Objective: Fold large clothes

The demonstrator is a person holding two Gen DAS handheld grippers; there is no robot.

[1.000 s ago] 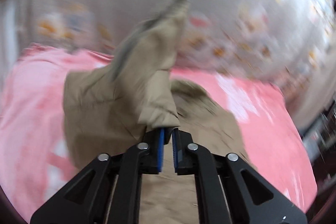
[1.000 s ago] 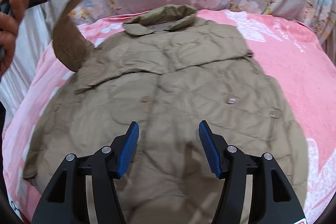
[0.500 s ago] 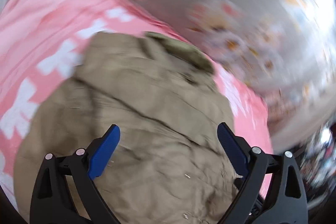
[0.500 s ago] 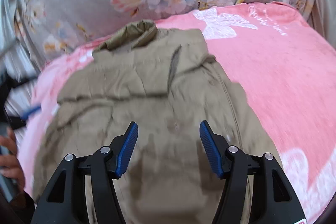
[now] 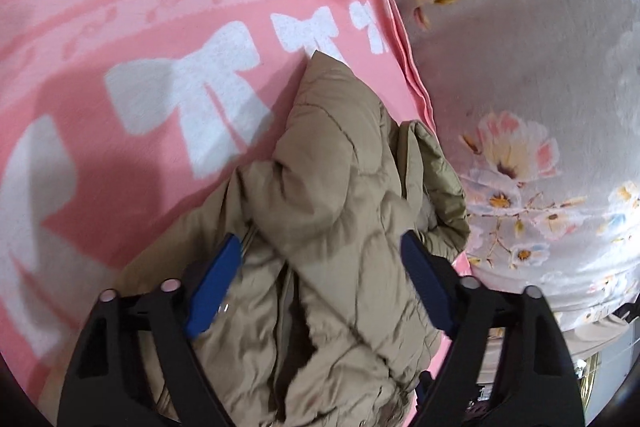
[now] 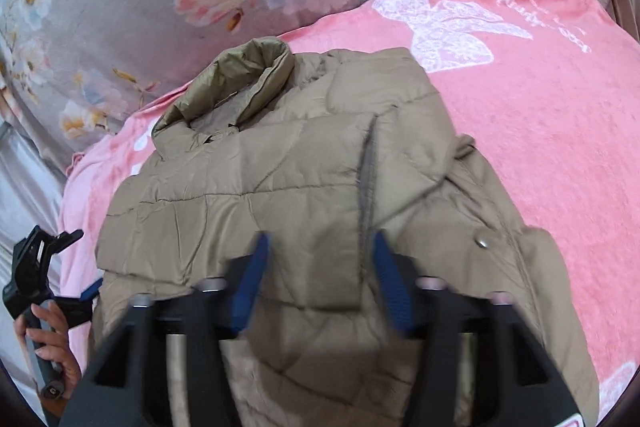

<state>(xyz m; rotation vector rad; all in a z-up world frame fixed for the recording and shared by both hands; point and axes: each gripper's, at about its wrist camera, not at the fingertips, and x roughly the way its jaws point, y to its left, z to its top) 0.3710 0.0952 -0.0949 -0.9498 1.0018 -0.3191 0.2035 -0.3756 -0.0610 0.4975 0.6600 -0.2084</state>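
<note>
Left wrist view: your left claw (image 5: 320, 263) is hovering over bunched tan jacket (image 5: 340, 219), jaws closing, blue pads clear of fabric on both sides. Right wrist view: your right claw (image 6: 320, 269) is also closing above jacket, pads blurred, nothing pinched yet. Jacket is lying on pink blanket (image 6: 552, 131), collar (image 6: 236, 83) pointing toward grey floral bedding (image 6: 120, 7). Your hand (image 6: 52, 343) is gripping left handle.

Jacket: we see a tan quilted jacket (image 5: 344, 211) bunched from centre to bottom of frame.
Gripper: our left gripper (image 5: 320, 267) closing, blue pads either side of the fabric, not pressing.
Bedding: pink bow-print blanket (image 5: 160, 27) upper left; grey floral cloth (image 5: 520, 47) right.
</note>
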